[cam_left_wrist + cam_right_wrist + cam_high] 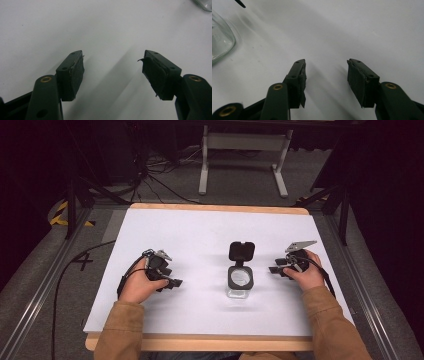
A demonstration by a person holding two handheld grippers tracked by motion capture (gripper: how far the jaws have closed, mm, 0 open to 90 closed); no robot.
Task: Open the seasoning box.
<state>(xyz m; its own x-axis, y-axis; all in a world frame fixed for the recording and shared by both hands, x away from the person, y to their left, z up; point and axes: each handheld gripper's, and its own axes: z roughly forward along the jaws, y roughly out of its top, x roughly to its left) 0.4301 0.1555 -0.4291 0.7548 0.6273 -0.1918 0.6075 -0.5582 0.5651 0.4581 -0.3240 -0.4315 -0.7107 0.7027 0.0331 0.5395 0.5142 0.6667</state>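
Both pairs of jaws stand wide apart over bare white worktop (200, 235), holding nothing. The left gripper (167, 279) rests at lower left of the high view, the right gripper (280, 268) at centre right. Between them, lower centre, stands a clear glass jar (240, 281) with its black hinged lid (242, 251) flipped open. Any approach should probably come level from the sides, steadying the glass before touching the lid. Open room lies all round; the near wooden edge is closest.
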